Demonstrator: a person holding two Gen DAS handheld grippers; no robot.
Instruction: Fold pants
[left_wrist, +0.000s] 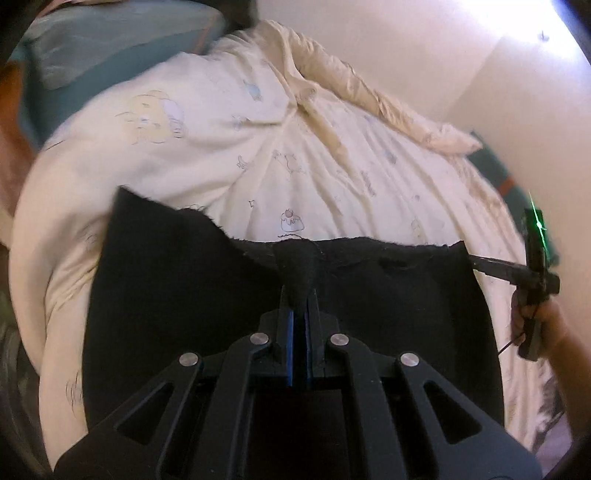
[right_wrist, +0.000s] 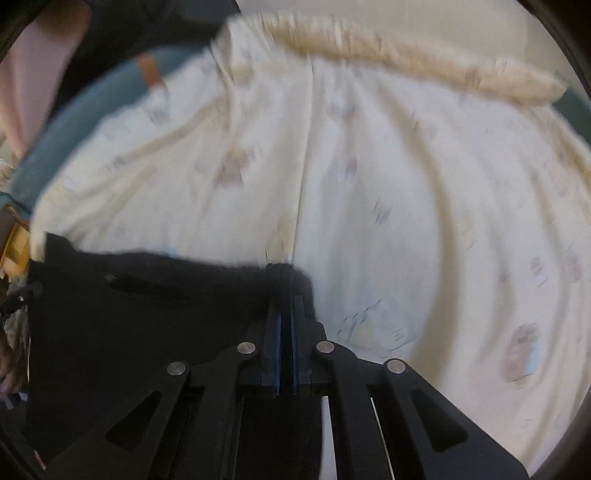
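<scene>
Two grippers clamped on the black pants (left_wrist: 184, 295): my left gripper (left_wrist: 298, 295) pinches the top edge mid-span, right gripper (right_wrist: 285, 280) pinches its corner. Both tilted steeply down. Pants hang over the cream quilt (left_wrist: 221, 147) beyond.

My left gripper (left_wrist: 298, 291) fills the lower middle of its own view, angled steeply down, its two blue-lined fingers (left_wrist: 289, 332) pressed nearly together with a pinch of black pants (left_wrist: 184, 280) bunched at their tips. My right gripper (right_wrist: 285, 280) sits low and centre in its own blurred view, jaws likewise clamped on the dark cloth's edge. In the left view it also shows at the right edge, gripped in my right hand (left_wrist: 535, 321).
</scene>
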